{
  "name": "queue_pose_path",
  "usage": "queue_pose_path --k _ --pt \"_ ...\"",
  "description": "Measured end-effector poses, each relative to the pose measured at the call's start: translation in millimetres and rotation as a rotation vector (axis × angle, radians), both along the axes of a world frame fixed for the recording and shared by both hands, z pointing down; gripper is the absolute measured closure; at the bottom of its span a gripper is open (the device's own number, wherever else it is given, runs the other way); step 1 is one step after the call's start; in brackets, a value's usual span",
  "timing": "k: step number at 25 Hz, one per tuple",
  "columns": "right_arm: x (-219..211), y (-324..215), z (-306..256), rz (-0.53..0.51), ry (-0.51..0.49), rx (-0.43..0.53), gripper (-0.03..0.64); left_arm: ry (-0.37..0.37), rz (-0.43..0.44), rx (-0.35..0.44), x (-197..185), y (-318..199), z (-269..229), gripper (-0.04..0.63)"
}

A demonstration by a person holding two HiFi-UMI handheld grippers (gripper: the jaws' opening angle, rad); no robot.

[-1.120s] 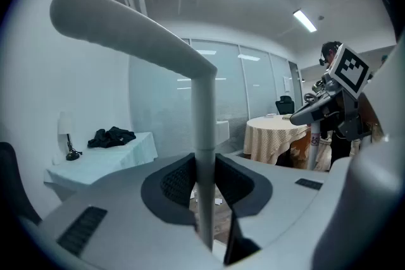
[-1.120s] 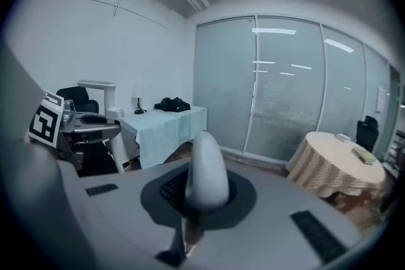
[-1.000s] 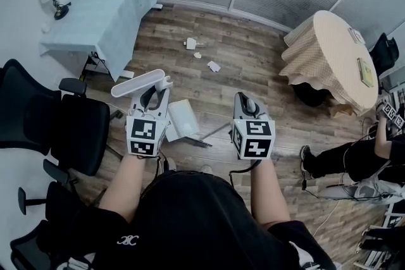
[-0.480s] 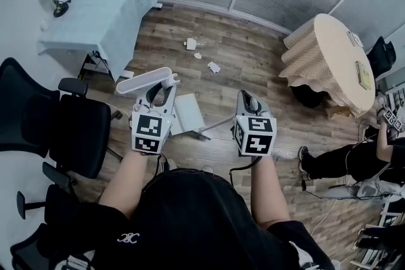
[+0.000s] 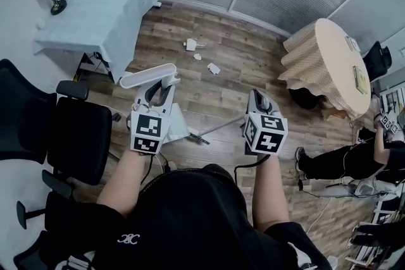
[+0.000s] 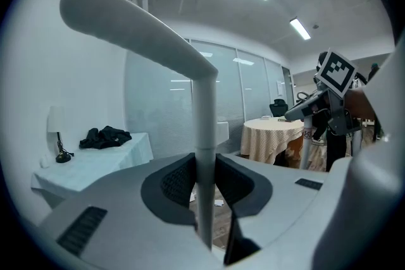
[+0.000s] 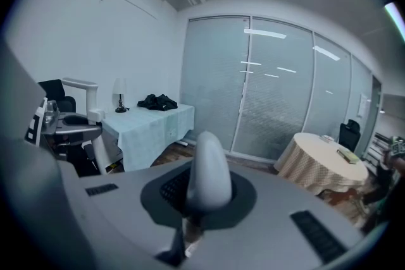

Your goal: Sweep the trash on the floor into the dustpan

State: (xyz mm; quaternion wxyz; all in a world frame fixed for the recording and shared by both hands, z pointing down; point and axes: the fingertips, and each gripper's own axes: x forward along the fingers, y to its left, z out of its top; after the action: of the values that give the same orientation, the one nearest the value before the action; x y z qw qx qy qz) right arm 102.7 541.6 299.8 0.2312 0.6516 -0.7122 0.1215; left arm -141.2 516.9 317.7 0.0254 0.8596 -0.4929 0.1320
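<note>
A wood floor (image 5: 240, 66) runs between a blue-clothed table (image 5: 95, 3) at the left and a round table (image 5: 329, 60) at the right. The left gripper (image 5: 158, 90) is clamped on the dustpan handle (image 5: 149, 74), with the white pan (image 5: 178, 126) low beside it. Paper scraps (image 5: 191, 44) lie well ahead on the floor. The right gripper (image 5: 257, 105) is closed round the rounded broom handle (image 7: 206, 171).
</note>
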Motion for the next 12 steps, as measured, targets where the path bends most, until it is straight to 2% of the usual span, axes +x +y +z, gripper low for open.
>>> queue_pose_path --k 6,12 --pt "-16.4 -29.1 -5.7 -0.022 -0.012 0.005 0.604 -0.018 -0.042 -0.011 -23.1 -31.0 6.1 0.511" --pt "-13.3 -79.5 -1.1 -0.066 -0.055 0.002 0.604 -0.042 -0.069 -0.006 -15.5 -80.4 5.1 0.511"
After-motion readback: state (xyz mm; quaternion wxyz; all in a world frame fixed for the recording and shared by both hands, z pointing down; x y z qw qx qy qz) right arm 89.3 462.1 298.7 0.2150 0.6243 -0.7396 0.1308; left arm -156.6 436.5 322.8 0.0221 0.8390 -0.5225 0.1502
